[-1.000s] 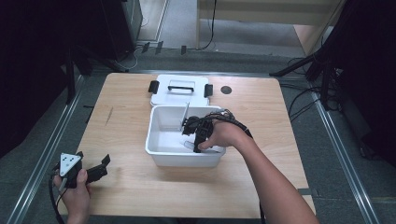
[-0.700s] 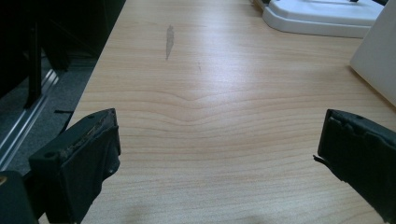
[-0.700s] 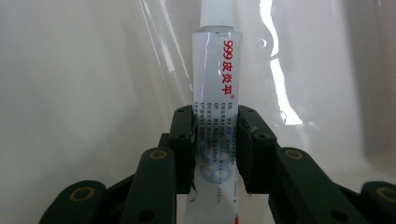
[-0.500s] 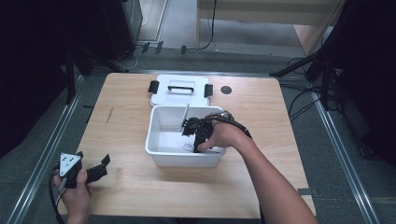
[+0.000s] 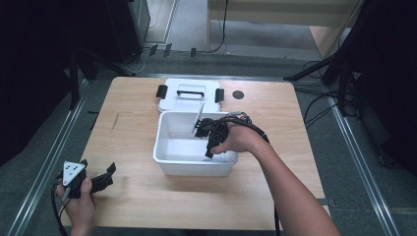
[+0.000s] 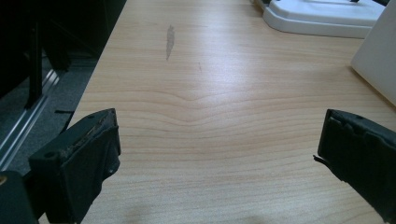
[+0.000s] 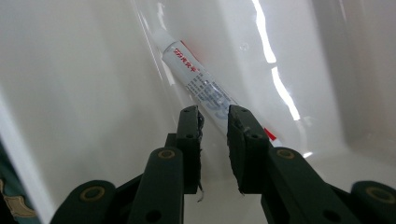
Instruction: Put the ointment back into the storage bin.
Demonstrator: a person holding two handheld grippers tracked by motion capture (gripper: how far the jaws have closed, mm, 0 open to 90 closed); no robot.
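- The right tongs point(image 7: 214, 116) reach down inside the white rectangular plastic tub point(image 5: 164, 156), their jaws standing a narrow gap apart around the lower part of a small white squeeze tube with red and blue print point(image 7: 205, 88); I cannot tell whether the pads touch it yet.
- The tube leans along the tub's glossy inner wall, near a corner, its far end higher up the wall.
- The left tongs point(image 5: 101, 178) hang wide apart, gripping nothing, over the near left part of the pale wood-grain worktop point(image 6: 210, 107).
- Risk, as I judge it: the tube is slim and lies against a slick wall, so if the jaws close off-centre it may squirt sideways or slide down to the floor of the tub.
- A push against the wall could also shift the light tub, as nothing braces it.
- The tub's flat white lid with black clips point(image 5: 189, 96) lies just behind the tub, touching or nearly so.
- The worktop bears a grey scuff point(image 6: 170, 41) at its left; around it are grey floor, metal rails, cables and dark stands.
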